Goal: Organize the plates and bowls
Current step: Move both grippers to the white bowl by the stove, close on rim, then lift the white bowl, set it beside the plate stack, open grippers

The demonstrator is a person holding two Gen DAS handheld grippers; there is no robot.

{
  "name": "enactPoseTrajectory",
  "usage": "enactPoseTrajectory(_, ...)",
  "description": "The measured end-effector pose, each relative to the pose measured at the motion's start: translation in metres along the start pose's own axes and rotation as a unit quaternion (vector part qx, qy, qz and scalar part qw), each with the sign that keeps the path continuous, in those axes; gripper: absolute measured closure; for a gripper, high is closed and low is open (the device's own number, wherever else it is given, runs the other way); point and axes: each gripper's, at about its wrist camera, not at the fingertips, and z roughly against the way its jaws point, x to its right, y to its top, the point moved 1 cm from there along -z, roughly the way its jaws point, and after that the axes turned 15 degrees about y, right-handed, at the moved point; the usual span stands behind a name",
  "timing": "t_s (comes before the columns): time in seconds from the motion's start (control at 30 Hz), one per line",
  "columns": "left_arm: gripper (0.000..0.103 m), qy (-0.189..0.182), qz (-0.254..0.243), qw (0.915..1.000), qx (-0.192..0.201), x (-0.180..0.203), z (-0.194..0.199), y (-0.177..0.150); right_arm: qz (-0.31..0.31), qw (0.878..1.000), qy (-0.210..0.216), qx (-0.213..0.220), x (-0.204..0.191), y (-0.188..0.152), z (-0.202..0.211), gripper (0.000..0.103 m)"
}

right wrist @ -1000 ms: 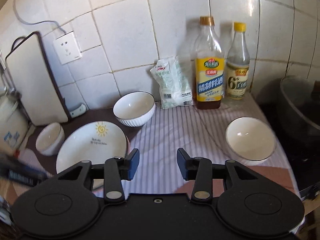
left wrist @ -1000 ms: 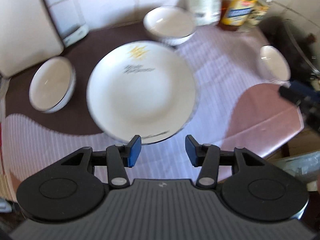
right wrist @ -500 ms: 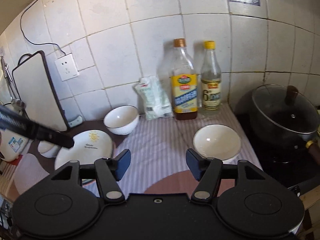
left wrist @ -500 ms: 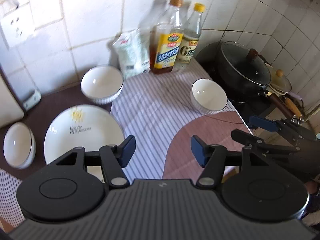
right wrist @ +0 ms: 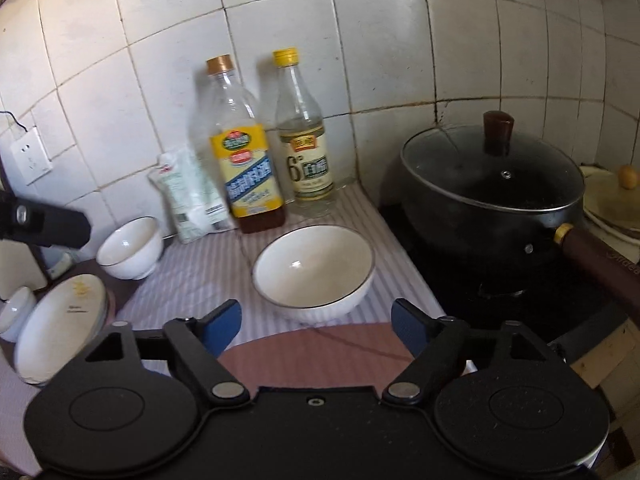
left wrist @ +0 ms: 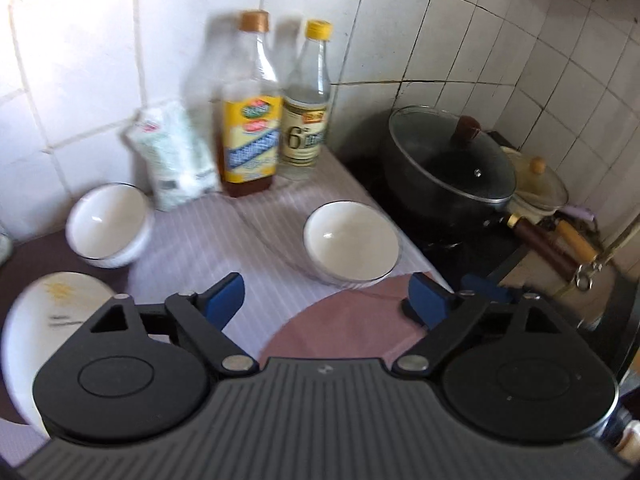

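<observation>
A white bowl (left wrist: 352, 248) (right wrist: 314, 270) with a dark rim stands on the striped mat near the stove. My left gripper (left wrist: 326, 301) hovers short of it, jaws opening, nothing between them. My right gripper (right wrist: 317, 327) is just in front of the same bowl, jaws opening and empty too. A second white bowl (left wrist: 110, 226) (right wrist: 130, 248) sits at the back left. A white plate with a sun motif (left wrist: 44, 344) (right wrist: 60, 332) lies at the left. A small bowl (right wrist: 16, 312) is beyond the plate, at the left edge of the right wrist view.
Two bottles (right wrist: 244, 168) (right wrist: 306, 148) and a white bag (right wrist: 192, 200) stand against the tiled wall. A black pot with a glass lid (right wrist: 492, 188) sits on the stove at the right, its handle (right wrist: 600, 256) pointing forward. A wall socket (right wrist: 30, 156) is at the left.
Both views have swung right, from the plate toward the bowl by the stove. Both grippers' jaws have spread much wider. The right gripper has come lower and nearer to that bowl.
</observation>
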Motion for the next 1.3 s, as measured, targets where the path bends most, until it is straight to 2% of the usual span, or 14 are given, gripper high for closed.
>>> enactPoseTrajectory(0.1, 0.010, 0.008, 0.015, 0.9999, -0.002, 0.016, -0.030, 0.004, 0.016, 1.000, 0.005, -0.004, 0.011, -0.008, -0.012, 0.013)
enactPoseTrajectory(0.2, 0.009, 0.014, -0.016, 0.9997, -0.013, 0.032, -0.062, 0.002, 0.035, 0.999, 0.010, -0.006, 0.017, -0.014, -0.024, 0.010)
enactPoseTrajectory(0.3, 0.009, 0.025, -0.034, 0.9987, -0.030, 0.035, -0.091, -0.001, 0.094, 0.995, -0.026, -0.008, 0.012, -0.019, -0.037, 0.005)
enactPoseTrajectory(0.37, 0.009, 0.019, -0.013, 0.9987, -0.044, 0.030, -0.111, -0.001, 0.110, 0.994, -0.026, -0.007, 0.012, -0.021, -0.046, 0.004)
enactPoseTrajectory(0.43, 0.011, 0.005, 0.010, 0.9977, -0.066, 0.025, -0.128, -0.002, 0.105, 0.994, -0.006, -0.006, 0.018, -0.021, -0.057, 0.004)
enactPoseTrajectory(0.53, 0.012, 0.017, 0.044, 0.9956, -0.080, 0.019, -0.145, -0.002, 0.102, 0.994, 0.014, -0.019, 0.024, -0.022, -0.074, 0.004)
enactPoseTrajectory(0.63, 0.013, 0.023, 0.049, 0.9946, -0.089, 0.019, -0.156, -0.002, 0.114, 0.993, 0.017, -0.040, 0.026, -0.023, -0.089, 0.004)
enactPoseTrajectory(0.73, 0.022, 0.029, 0.049, 0.9939, -0.094, 0.020, -0.165, 0.000, 0.113, 0.992, 0.024, -0.042, 0.026, -0.022, -0.098, 0.004)
enactPoseTrajectory(0.83, 0.045, 0.034, 0.034, 0.9940, -0.099, 0.023, -0.171, 0.002, 0.111, 0.992, 0.036, -0.046, 0.027, -0.023, -0.105, 0.003)
enactPoseTrajectory(0.9, 0.067, 0.039, 0.022, 0.9930, -0.110, 0.026, -0.175, 0.002, 0.108, 0.992, 0.041, -0.051, 0.027, -0.021, -0.110, 0.003)
enactPoseTrajectory(1.07, 0.088, 0.049, -0.004, 0.9919, -0.117, 0.035, -0.175, 0.002, 0.089, 0.993, 0.052, -0.050, 0.037, -0.019, -0.120, 0.008)
enactPoseTrajectory(1.3, 0.089, 0.059, -0.020, 0.9907, -0.121, 0.041, -0.170, 0.002, 0.090, 0.993, 0.066, -0.047, 0.040, -0.020, -0.123, 0.010)
